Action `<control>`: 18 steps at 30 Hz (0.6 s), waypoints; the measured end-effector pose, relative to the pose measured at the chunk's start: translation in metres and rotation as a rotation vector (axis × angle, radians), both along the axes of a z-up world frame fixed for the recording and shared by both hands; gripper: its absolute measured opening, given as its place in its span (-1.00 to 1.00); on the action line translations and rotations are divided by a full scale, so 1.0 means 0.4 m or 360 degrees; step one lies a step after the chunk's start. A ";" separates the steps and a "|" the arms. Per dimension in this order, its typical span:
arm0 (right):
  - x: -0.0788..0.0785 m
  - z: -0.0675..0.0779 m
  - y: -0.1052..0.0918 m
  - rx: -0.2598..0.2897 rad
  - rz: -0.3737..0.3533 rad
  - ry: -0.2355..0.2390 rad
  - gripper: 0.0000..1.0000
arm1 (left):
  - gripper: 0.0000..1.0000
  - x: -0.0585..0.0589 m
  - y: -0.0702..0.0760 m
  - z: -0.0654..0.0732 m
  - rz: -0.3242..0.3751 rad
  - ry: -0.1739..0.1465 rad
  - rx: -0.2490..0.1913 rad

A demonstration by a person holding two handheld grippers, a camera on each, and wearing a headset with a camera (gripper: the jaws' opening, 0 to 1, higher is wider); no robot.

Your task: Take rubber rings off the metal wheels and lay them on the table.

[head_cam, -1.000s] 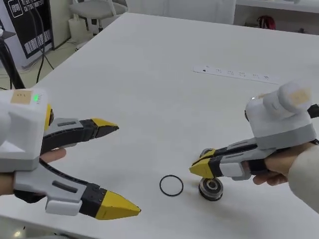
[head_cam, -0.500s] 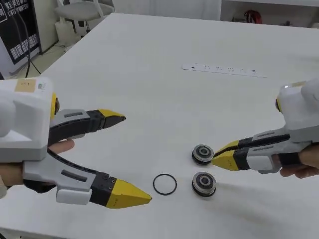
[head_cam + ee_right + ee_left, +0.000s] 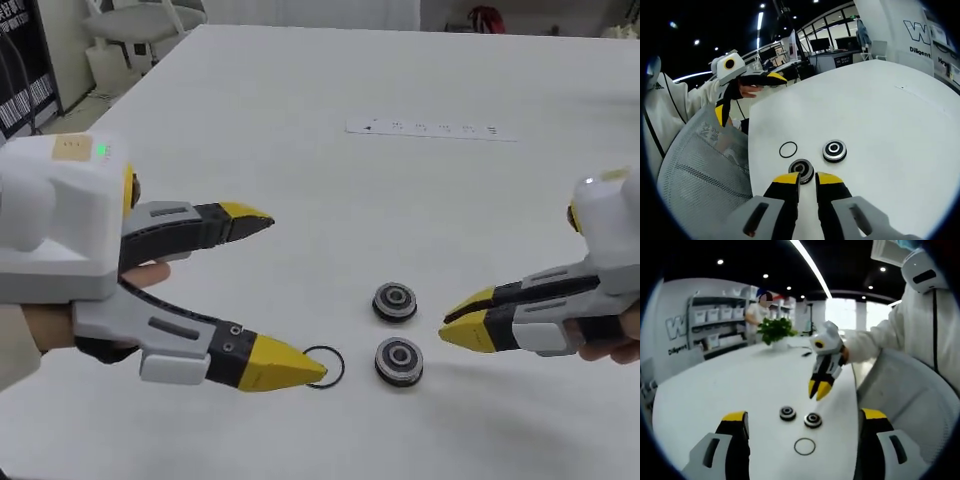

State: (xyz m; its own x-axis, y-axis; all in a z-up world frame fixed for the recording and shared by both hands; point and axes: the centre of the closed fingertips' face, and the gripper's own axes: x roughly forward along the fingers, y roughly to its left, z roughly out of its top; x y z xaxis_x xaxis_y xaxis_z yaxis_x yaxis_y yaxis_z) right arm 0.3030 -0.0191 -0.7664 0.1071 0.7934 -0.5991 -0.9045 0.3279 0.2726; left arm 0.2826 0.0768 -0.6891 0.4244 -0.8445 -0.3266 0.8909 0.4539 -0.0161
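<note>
Two metal wheels beside one rubber ring on table

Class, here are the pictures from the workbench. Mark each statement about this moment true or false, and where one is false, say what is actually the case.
1. Two metal wheels lie on the table. True.
2. The left gripper is clamped on a wheel. False: its jaws are spread wide and hold nothing.
3. A loose rubber ring lies flat on the table beside the wheels. True.
4. The right gripper holds the ring. False: its jaws are close together and empty, and the ring lies on the table.
5. One wheel is stacked on the other. False: they lie side by side with a gap between them.
</note>
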 end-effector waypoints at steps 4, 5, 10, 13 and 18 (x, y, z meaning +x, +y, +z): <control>-0.007 -0.019 0.004 0.0003 -0.0006 0.0017 -0.80 | 0.79 0.010 -0.019 0.002 -0.0037 -0.0009 0.0015; -0.009 -0.023 0.006 0.0006 -0.0007 0.0021 -0.80 | 0.78 0.012 -0.024 0.003 -0.0044 -0.0010 0.0014; -0.028 -0.049 0.018 0.0003 0.0010 0.0047 -0.79 | 0.70 0.022 -0.054 -0.009 -0.0091 -0.0007 0.0040; -0.036 -0.060 0.021 -0.0008 0.0032 0.0046 -0.77 | 0.65 0.020 -0.072 -0.025 -0.0129 -0.0015 0.0069; -0.036 -0.072 0.022 -0.0014 0.0038 0.0054 -0.75 | 0.56 0.020 -0.096 -0.053 -0.0165 0.0002 0.0098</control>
State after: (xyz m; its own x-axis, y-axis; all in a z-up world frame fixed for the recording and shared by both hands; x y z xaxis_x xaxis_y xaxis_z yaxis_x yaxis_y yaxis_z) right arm 0.2887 -0.0103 -0.7952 0.0675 0.7903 -0.6089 -0.9025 0.3086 0.3005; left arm 0.2904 0.0386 -0.7103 0.3353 -0.8623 -0.3796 0.9331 0.3595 0.0075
